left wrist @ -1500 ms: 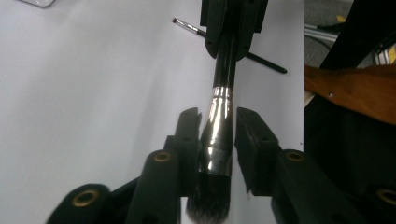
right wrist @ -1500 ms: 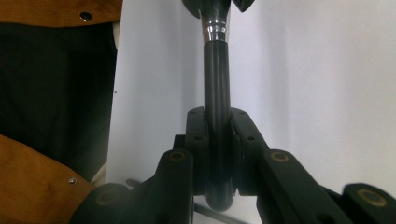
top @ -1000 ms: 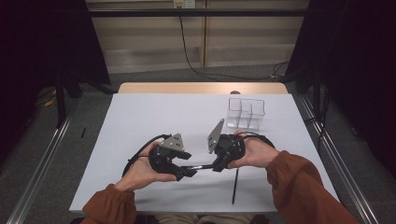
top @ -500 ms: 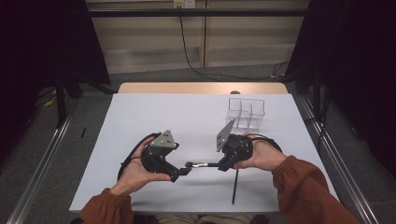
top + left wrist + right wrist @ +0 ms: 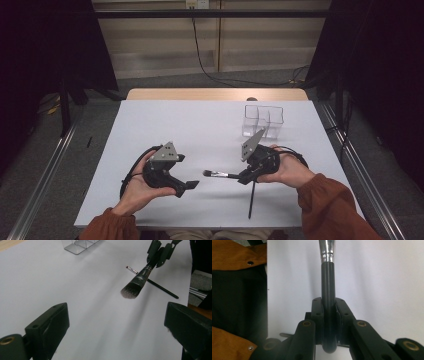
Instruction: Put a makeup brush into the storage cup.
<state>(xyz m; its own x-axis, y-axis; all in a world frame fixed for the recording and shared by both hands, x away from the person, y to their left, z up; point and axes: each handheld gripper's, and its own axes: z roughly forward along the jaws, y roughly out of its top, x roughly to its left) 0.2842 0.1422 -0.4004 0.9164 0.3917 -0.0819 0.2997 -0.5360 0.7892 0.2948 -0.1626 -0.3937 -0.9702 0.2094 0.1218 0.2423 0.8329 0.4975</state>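
Right gripper view: the right tool (image 5: pixel 328 315) is clamped on the brush (image 5: pixel 328 290) handle, holding it above the white surface (image 5: pixel 200 130), bristles toward the left tool (image 5: pixel 187 185), which gapes wide and empty. A thin brush (image 5: pixel 251 197) lies beneath.

You wear rust-orange sleeves (image 5: pixel 325 207) with metal snap studs; your 2 black grippers, left gripper (image 5: pixel 186 186) and right gripper (image 5: pixel 243 178), carry grey triangular plates, brass-coloured screws and black cables.

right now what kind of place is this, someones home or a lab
Likely a lab recording bay, not a home: a bare white table ringed by dark curtains, metal floor rails, and a cable down the back wall.
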